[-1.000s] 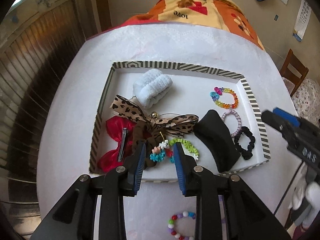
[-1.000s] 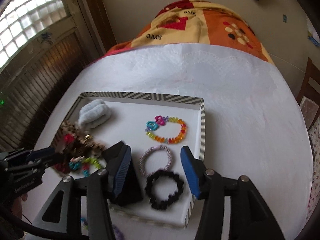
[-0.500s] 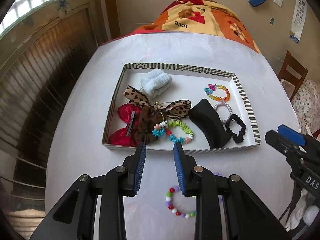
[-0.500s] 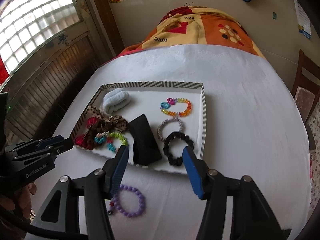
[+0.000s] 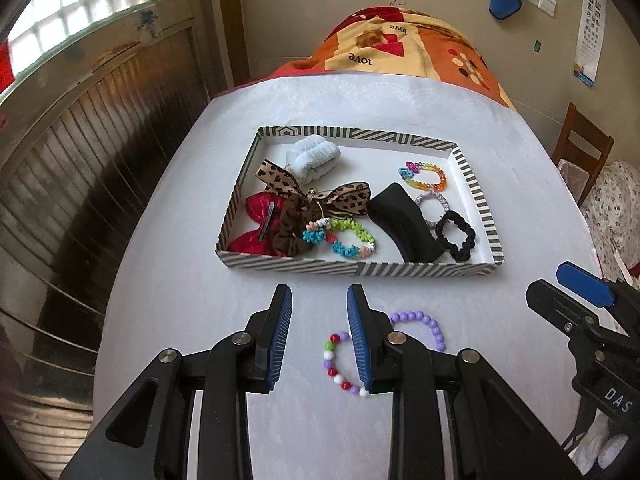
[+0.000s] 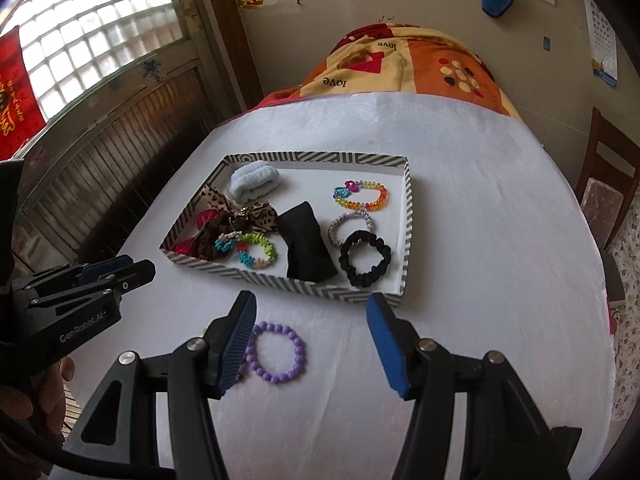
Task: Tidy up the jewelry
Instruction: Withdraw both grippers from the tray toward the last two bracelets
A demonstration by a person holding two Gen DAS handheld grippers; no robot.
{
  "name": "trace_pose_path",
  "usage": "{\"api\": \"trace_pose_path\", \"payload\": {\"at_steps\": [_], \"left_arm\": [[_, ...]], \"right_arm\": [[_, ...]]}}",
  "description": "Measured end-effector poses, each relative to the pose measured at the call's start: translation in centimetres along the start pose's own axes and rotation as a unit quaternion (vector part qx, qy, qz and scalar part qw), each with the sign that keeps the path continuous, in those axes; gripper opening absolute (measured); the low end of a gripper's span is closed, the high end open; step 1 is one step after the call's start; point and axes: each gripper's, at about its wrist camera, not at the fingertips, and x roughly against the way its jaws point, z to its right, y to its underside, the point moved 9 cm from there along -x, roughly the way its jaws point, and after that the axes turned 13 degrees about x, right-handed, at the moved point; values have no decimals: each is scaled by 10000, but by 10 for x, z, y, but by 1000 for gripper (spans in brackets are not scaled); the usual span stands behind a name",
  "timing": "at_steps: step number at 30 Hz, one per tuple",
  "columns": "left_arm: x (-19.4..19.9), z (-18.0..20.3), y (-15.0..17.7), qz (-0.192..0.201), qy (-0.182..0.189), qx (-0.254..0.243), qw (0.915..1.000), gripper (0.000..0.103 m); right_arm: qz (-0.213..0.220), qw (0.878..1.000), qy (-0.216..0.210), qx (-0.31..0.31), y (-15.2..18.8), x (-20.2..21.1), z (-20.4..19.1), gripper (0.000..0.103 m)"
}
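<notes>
- Your desk (image 5: 400, 104) is covered in white cloth and carries everything else; an orange patterned blanket (image 6: 400, 64) lies at its far end.
- The striped tray (image 5: 360, 270) sits mid-desk, holding the sorted pieces: a pale blue scrunchie (image 5: 314, 156) at the back, a leopard-print bow (image 5: 316, 196) over a red bow (image 5: 256, 224) on the left, a black cloth pouch (image 5: 404, 220) in the middle, and a black scrunchie (image 6: 365, 258) at the front right corner.
- Your left gripper (image 5: 319, 336) hangs above the desk in front of the tray, jaws parted and holding nothing.
- Your right gripper (image 6: 314, 344) hangs near the tray's front edge, jaws spread wide and empty.
- The purple bead bracelet (image 6: 276, 352) lies flat on the desk outside the tray, just beside your right gripper's left finger.
- The multicolour bead bracelet (image 5: 340, 364) lies on the desk next to the purple one, partly hidden behind your left gripper's right finger.
</notes>
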Motion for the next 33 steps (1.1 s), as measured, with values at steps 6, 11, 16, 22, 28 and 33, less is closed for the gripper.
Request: {"api": "trace_pose_path", "payload": {"at_steps": [6, 11, 16, 22, 28, 33], "left_arm": [[11, 4, 9, 65, -10, -11, 10000, 11], [17, 6, 16, 106, -55, -35, 9999, 11], [21, 7, 19, 164, -116, -48, 9998, 11], [21, 10, 22, 148, -146, -65, 9998, 11], [18, 11, 26, 114, -188, -77, 9997, 11], [16, 9, 25, 102, -187, -69, 9997, 11]], "right_arm": [[125, 9999, 29, 87, 5, 18, -7, 65], [203, 9997, 87, 78, 8, 29, -8, 70], [254, 9996, 123, 77, 11, 35, -6, 74], [188, 9997, 154, 101, 14, 34, -4, 74], [114, 9998, 141, 88, 17, 30, -2, 74], [78, 9998, 138, 122, 17, 28, -3, 74]]}}
